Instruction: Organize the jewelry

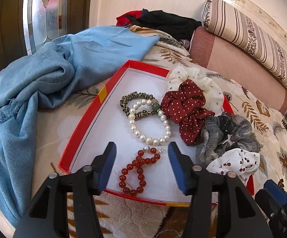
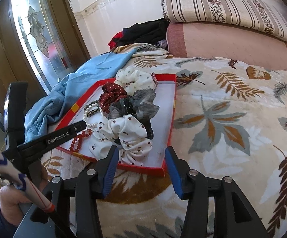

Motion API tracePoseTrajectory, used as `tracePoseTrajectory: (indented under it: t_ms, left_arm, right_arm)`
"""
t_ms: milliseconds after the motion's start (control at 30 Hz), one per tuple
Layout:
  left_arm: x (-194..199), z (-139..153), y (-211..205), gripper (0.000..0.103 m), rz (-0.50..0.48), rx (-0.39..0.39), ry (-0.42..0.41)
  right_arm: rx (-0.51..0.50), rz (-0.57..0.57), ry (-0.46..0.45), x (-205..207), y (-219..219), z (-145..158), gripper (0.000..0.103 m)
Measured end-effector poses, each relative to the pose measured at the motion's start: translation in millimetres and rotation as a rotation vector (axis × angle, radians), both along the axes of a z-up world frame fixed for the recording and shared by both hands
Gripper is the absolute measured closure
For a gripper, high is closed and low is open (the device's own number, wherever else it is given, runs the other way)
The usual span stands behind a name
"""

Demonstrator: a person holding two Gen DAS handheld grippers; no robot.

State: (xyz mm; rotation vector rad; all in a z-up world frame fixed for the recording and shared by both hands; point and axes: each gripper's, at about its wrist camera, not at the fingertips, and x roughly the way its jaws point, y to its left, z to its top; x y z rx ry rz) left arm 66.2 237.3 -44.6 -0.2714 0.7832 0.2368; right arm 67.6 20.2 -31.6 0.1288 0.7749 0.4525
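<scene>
A shallow red box (image 1: 88, 111) with a white floor lies on a leaf-print blanket. In it lie a red bead bracelet (image 1: 136, 171), a pearl bracelet (image 1: 149, 123), a leopard-print hair tie (image 1: 132, 103) and several scrunchies: dark red dotted (image 1: 185, 107), cream dotted (image 1: 195, 79), grey (image 1: 224, 136) and white cherry-print (image 1: 236, 162). My left gripper (image 1: 142, 168) is open, its fingers either side of the red bead bracelet, not touching it. My right gripper (image 2: 141, 170) is open and empty at the box's near edge (image 2: 143, 169), just before the cherry scrunchie (image 2: 123, 136).
A crumpled blue cloth (image 1: 44, 83) lies left of the box. Dark clothes (image 1: 163, 23) are heaped behind. A pink bolster (image 2: 222, 43) and striped pillow (image 2: 222, 10) line the wall. The leaf-print blanket (image 2: 232, 119) stretches to the right. A glass door (image 2: 36, 29) stands at left.
</scene>
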Motion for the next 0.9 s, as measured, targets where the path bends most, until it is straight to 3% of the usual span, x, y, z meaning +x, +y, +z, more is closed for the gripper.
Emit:
tracePoseTrajectory:
  t_ms: [133,300,433,533,900]
  left_arm:
    - [-2.8,3.0,0.6,0.036,0.008,0.004,-0.019]
    - [-7.0,4.8,-2.4,0.031,0.011,0.028,-0.035]
    - [-14.8,9.0,-7.9,0.018,0.02,0.061,-0.06]
    - [-23.0,12.3,-10.3,0.01,0.033,0.083,-0.067]
    - [-105.1,38.0,-9.6,0.003,0.113,0.092,-0.132]
  right_arm:
    - [-0.009,-0.002,0.004,-4.7,-0.8,-1.1,0.044]
    - [-0.015,-0.007,0.005,-11.2,-5.2,2.9,0.033]
    - [-0.023,-0.012,-0.01,-20.2,-11.7,10.2,0.022]
    - [-0.023,-0.02,-0.01,-26.1,-17.6,14.1,0.02]
    - [-0.042,-0.017,-0.047,-66.1,-37.4,30.8,0.013]
